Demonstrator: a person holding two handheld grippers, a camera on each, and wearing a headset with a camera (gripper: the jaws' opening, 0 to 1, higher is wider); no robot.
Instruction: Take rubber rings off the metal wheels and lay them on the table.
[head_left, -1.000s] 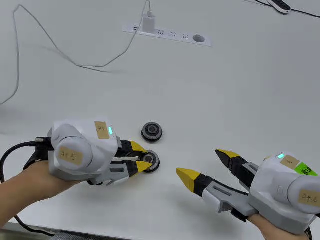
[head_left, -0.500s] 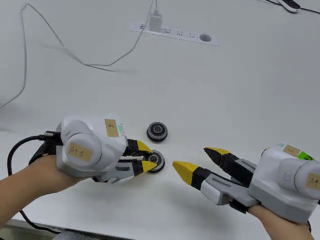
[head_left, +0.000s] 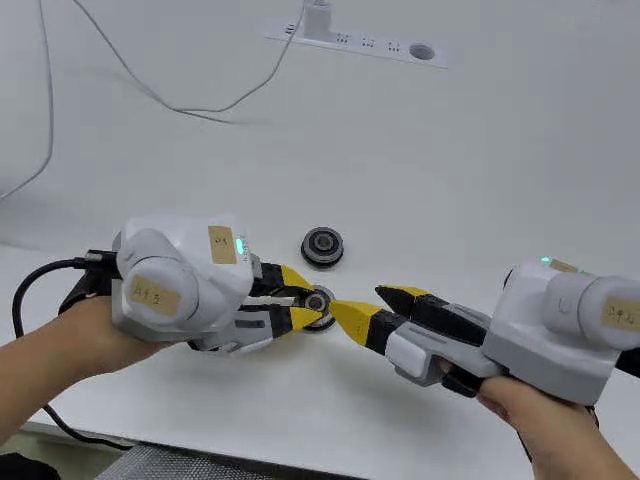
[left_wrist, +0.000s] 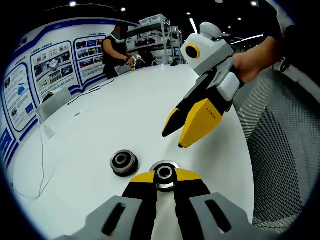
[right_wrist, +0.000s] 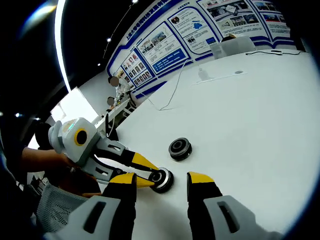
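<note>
Fingers of the left gripper are clamped on a metal wheel, holding it down at the white worktop. Look at the left gripper view: the metal wheel is wedged right between the two yellow tips. And the right gripper is right up close, fingers spread wide with nothing in them, the nearer yellow tip just beside the metal wheel. From the right gripper view, the metal wheel sits ahead of the open gap, nearer that view's left finger. A second wheel, dark-rimmed, lies flat on the worktop just beyond, apart from both grippers. Far back, a power strip and a cable trailing across the worktop.
</note>
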